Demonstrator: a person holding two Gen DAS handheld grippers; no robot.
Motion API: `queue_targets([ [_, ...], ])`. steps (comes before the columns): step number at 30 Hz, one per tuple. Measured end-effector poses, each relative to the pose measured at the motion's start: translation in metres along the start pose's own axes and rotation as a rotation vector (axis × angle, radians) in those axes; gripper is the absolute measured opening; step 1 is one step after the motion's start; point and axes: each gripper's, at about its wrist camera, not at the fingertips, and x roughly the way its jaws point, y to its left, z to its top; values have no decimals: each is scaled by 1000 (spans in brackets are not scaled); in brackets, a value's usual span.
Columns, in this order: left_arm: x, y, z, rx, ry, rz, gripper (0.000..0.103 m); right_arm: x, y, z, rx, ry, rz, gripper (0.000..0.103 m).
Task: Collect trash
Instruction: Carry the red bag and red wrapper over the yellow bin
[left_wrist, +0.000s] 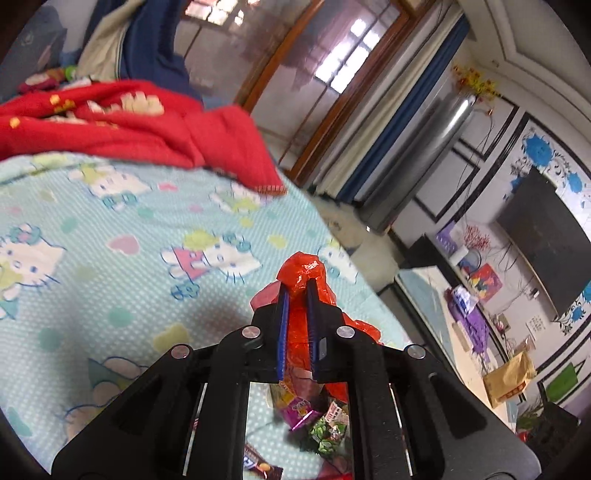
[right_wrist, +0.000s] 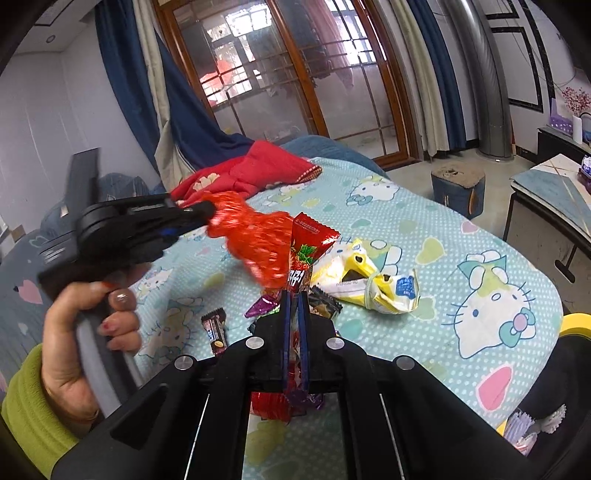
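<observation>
My left gripper (left_wrist: 296, 286) is shut on a red plastic bag (left_wrist: 303, 269) and holds it above the bed. In the right wrist view the same gripper (right_wrist: 207, 210) holds the bag (right_wrist: 255, 236) up at the left. My right gripper (right_wrist: 294, 295) is shut on a red strawberry snack wrapper (right_wrist: 308, 243) that stands upright beside the bag. More wrappers lie on the bed below: a crumpled yellow and white packet (right_wrist: 373, 280), a small dark candy bar (right_wrist: 214, 328), a purple wrapper (left_wrist: 299, 410) and a green one (left_wrist: 328, 432).
The bed has a light blue Hello Kitty sheet (right_wrist: 461, 295). A red blanket (left_wrist: 147, 125) lies at its far end. A small stool (right_wrist: 458, 188) and a low table (right_wrist: 550, 195) stand on the floor to the right. Glass doors are behind.
</observation>
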Motion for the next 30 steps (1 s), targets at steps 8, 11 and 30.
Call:
queue_targets([
  [8, -36, -10, -2, 32, -68, -6, 5, -17, -2, 10, -7, -43, -5, 4],
  [11, -47, -16, -4, 57, -85, -11, 5, -23, -4, 13, -4, -56, -14, 4],
  [30, -71, -57, -28, 160, -72, -91, 5, -52, -21, 26, -15, -99, -67, 4],
])
